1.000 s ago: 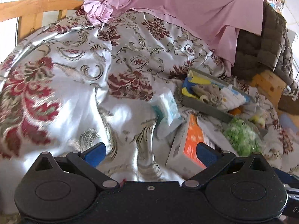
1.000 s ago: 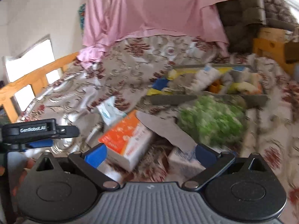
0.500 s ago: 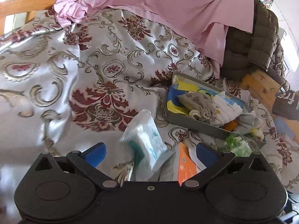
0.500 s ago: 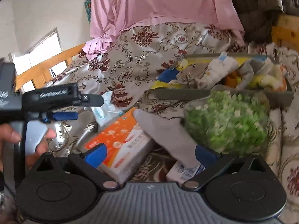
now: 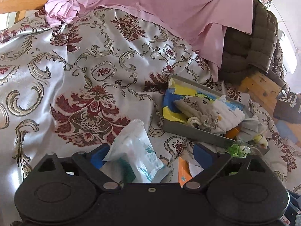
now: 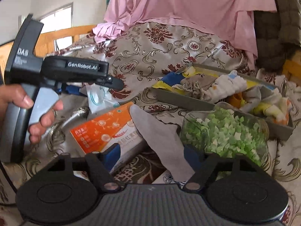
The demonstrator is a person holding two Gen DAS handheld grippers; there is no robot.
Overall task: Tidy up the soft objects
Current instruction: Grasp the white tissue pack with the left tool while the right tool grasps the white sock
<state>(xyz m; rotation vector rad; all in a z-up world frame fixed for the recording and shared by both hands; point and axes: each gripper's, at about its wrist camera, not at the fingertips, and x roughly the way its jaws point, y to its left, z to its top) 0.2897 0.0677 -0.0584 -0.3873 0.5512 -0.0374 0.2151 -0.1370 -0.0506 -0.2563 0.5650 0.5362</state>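
Draped over the bed, a patterned satin cover (image 5: 79,71), bearing everything; set far right on it, a grey tray (image 5: 190,131), already part-filled with folded cloths, likely the sorting spot; lying near, an orange box (image 6: 105,128) under a grey sock (image 6: 161,139); straddling that sock, the right gripper (image 6: 152,156), just narrowing, not yet pinching; left gripper (image 5: 150,155) likewise closing around a tissue pack (image 5: 137,150), near centre, apparently ungripped.

A home bedroom: a bed with a wooden frame (image 5: 20,4), a satin floral bedspread (image 5: 79,60), pink draped cloth (image 5: 178,5) and a quilted jacket (image 5: 250,43) beyond.
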